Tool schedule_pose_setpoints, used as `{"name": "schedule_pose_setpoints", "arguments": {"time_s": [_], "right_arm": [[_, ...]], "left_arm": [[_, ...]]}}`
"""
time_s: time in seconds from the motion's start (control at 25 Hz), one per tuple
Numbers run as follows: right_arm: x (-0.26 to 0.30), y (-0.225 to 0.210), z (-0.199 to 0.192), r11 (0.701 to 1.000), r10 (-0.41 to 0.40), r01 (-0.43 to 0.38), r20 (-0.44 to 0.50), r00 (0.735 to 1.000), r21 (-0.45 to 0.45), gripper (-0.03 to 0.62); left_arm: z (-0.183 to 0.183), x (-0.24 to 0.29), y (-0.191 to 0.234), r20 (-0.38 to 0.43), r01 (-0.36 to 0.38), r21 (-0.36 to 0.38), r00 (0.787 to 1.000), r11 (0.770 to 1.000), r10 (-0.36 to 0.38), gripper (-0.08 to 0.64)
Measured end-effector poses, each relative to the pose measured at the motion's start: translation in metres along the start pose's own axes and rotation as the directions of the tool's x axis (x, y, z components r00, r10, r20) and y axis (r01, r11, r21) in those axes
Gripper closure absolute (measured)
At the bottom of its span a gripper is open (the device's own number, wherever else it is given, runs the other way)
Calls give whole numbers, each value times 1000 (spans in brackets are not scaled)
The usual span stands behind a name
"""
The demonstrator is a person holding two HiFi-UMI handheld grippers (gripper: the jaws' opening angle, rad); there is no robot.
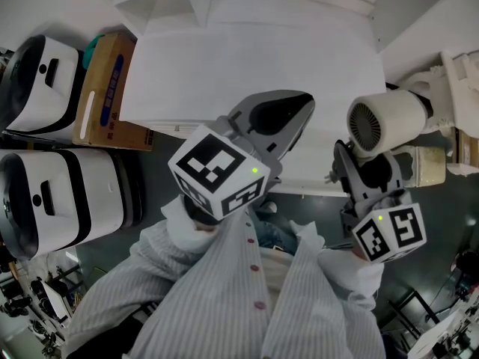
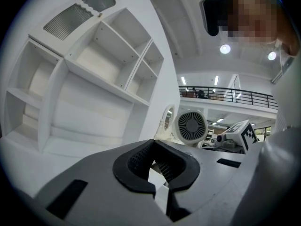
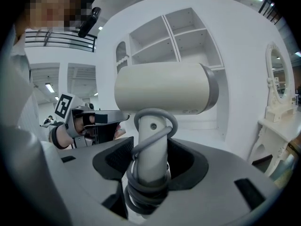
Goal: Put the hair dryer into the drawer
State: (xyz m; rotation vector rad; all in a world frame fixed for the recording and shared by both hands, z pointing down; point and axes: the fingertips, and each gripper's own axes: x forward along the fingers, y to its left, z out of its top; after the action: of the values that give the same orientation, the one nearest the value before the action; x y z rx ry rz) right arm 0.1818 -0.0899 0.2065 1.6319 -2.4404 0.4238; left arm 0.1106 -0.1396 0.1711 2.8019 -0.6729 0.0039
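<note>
The cream hair dryer [image 1: 385,120] is held up by its handle, cord wound around the handle, in my right gripper [image 1: 374,163], which is shut on it. In the right gripper view the dryer's barrel [image 3: 164,88] lies crosswise above the right gripper [image 3: 150,168]. My left gripper [image 1: 299,103] hovers over the white cabinet top [image 1: 254,58], to the left of the dryer. In the left gripper view the left gripper [image 2: 153,161] is shut with nothing in it, and the dryer's grille [image 2: 192,126] shows beyond. No open drawer shows in any view.
White open shelving [image 2: 94,79] stands ahead of both grippers. A cardboard box [image 1: 105,88] and two white machines [image 1: 45,81] [image 1: 60,200] stand at the left. An ornate white vanity with a mirror [image 3: 277,74] is at the right.
</note>
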Motion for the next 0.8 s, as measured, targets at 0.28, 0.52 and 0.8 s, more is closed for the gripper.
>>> {"name": "schedule_pose_setpoints", "arguments": {"time_s": [0.28,0.52,0.8], "right_arm": [[7,0,-7,999,24,-26,-43,999,-44,380],[13,0,-21,998,42,-47,-86,995,-50,380],[22,-4,-47,996,64,-71,-144,988,-46,380]], "left_arm": [[-9,2,6,-16,-7,-10,1000,1000,6,551],[-22,3,13,-38,-13,-38,999,999,12,551],[-42,5,22,-62,-29,-59,998,998,25,551]]}}
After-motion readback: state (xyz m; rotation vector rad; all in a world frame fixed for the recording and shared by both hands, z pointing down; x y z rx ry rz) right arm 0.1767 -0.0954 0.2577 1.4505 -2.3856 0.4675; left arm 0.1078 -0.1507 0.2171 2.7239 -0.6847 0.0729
